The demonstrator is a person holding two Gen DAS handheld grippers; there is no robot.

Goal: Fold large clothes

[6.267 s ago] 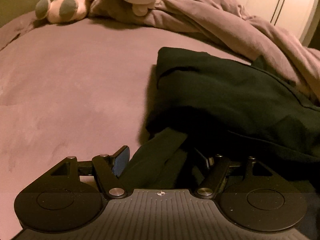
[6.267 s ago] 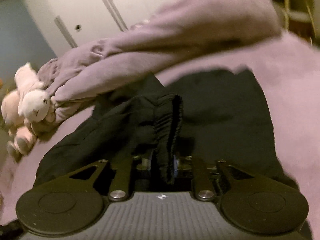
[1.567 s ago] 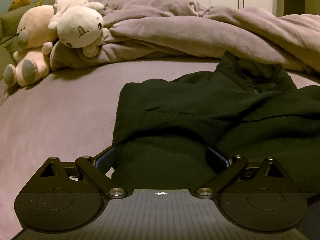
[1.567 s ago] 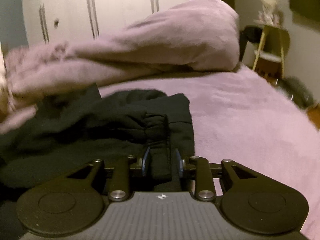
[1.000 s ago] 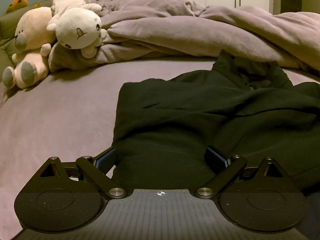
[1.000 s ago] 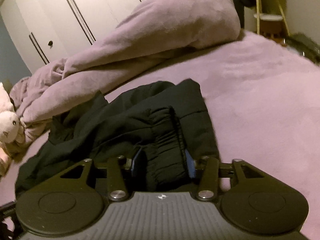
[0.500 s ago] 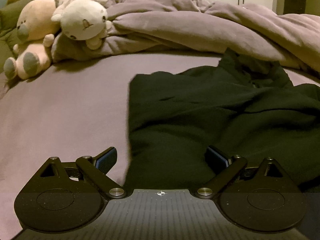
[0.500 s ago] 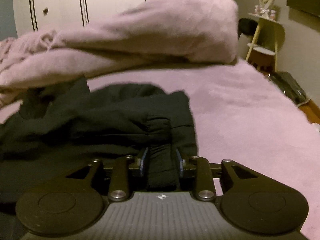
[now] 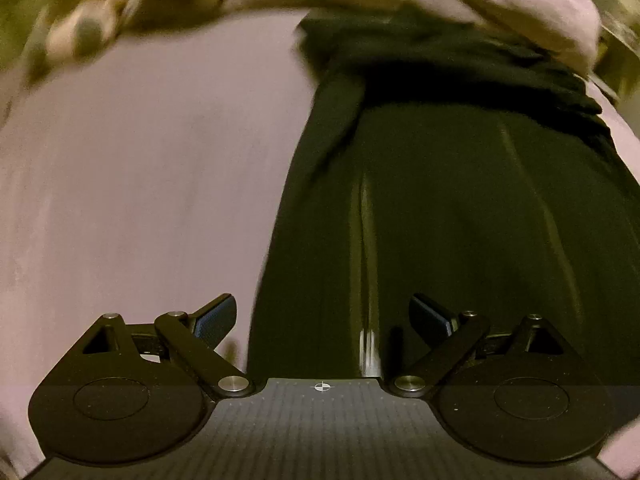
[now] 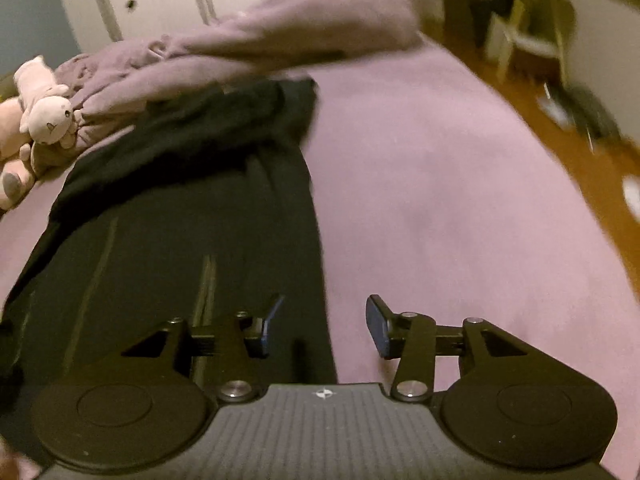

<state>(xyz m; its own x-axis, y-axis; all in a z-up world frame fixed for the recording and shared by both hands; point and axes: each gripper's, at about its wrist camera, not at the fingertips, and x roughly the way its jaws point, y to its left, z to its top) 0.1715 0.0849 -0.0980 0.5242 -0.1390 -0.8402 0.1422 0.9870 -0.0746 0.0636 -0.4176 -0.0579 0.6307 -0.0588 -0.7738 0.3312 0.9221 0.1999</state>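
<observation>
Through the left wrist, our left gripper (image 9: 322, 316) gapes empty; the black garment (image 9: 460, 220), earlier bunched between its fingers, now stretches flat ahead on the bed (image 9: 140, 200). Through the right wrist, our right gripper (image 10: 322, 324) is opening, the cuff released, garment edge (image 10: 312, 280) lying loose between its fingers, ready for the next fold.

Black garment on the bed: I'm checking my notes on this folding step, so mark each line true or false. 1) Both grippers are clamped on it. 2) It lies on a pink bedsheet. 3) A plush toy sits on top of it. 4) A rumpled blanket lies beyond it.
1) False: the left gripper is open, and the right gripper is opening, neither pinching the black garment.
2) True: pink bedsheet.
3) False: the plush toy sits beside it, against the blanket.
4) True.
</observation>
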